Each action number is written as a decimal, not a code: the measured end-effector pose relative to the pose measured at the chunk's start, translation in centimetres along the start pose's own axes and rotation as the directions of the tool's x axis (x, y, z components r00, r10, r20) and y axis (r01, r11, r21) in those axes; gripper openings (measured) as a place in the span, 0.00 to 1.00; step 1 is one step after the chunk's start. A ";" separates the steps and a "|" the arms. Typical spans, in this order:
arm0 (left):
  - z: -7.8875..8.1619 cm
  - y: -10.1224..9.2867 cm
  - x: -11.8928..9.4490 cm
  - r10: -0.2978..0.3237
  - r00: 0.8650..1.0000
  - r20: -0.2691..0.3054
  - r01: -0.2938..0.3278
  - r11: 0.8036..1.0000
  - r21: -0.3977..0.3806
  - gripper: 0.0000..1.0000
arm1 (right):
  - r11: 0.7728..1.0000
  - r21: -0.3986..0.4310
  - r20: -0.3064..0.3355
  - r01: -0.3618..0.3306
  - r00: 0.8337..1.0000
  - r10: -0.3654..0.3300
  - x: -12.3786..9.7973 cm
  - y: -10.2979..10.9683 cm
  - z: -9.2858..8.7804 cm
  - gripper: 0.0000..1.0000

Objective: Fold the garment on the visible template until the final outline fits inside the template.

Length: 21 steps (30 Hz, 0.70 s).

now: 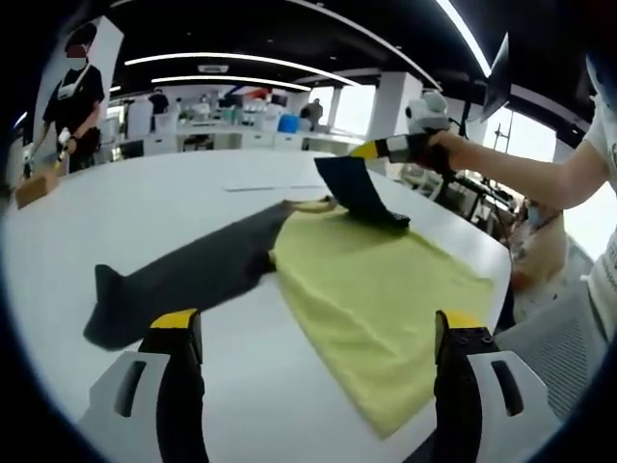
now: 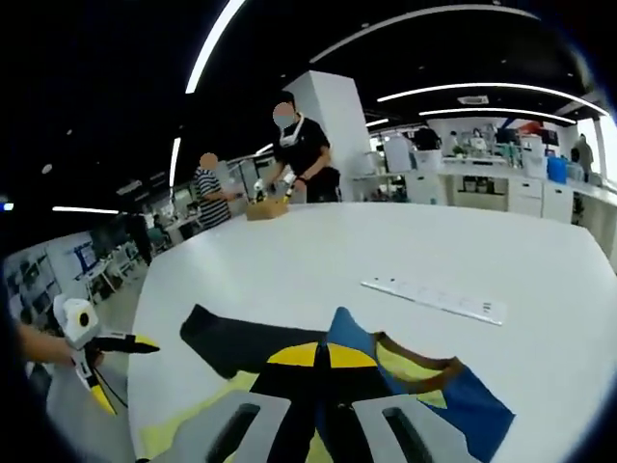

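Pinching the collar end of the garment [image 2: 424, 386], the right gripper [image 2: 323, 357] is seen with fingers closed, while the left gripper [image 1: 313, 333] is held wide and empty above the tabletop [image 1: 174, 198]. The garment is judged mid-fold over the yellow template [image 1: 376, 289]; next, its dark sleeve [image 1: 183, 275] needs folding in.

A dark grey, long-sleeved garment [image 1: 207, 265] lies flat on a white desk [image 1: 174, 198], one sleeve stretched out to a pointed cuff. A yellow-green towel-like template [image 1: 381, 294] lies spread over part of the garment, covering its body and reaching the desk's edge. In the right gripper view, a blue part of the garment [image 2: 463, 395] with a brown neckline is raised above the yellow cloth, pinched in the closed right tongs [image 2: 321, 355], while the dark sleeve stretches away flat on the desk.
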<state>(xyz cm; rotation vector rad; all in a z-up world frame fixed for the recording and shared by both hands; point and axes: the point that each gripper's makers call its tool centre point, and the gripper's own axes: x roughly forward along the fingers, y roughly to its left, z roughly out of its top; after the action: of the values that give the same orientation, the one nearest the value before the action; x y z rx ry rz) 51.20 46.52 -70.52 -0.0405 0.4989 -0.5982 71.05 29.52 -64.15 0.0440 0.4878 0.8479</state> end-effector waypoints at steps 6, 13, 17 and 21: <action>0.0 0.0 0.0 0.002 1.000 0.002 -0.002 1.000 -0.001 0.97 | 0.998 -0.041 -0.030 -0.044 0.999 0.043 0.8 2.1 -1.1 0.00; 0.0 0.1 -0.1 0.004 1.000 0.003 -0.004 1.000 -0.001 0.97 | 0.993 -0.106 -0.095 -0.048 0.995 0.038 2.0 3.1 -3.1 0.00; -0.2 0.2 -0.2 0.007 1.000 -0.002 -0.007 1.000 -0.004 0.97 | 0.993 -0.105 -0.117 -0.051 0.992 0.038 2.5 3.6 -4.4 0.00; -0.3 0.2 -0.2 0.008 1.000 -0.001 -0.008 1.000 -0.005 0.97 | 0.991 -0.129 -0.148 -0.047 0.989 0.027 3.3 3.9 -5.7 0.00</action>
<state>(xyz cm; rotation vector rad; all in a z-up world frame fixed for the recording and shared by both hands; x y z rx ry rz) 50.99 46.81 -70.72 -0.0434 0.5014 -0.5890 67.66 33.68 -69.68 -0.1323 0.5678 0.9223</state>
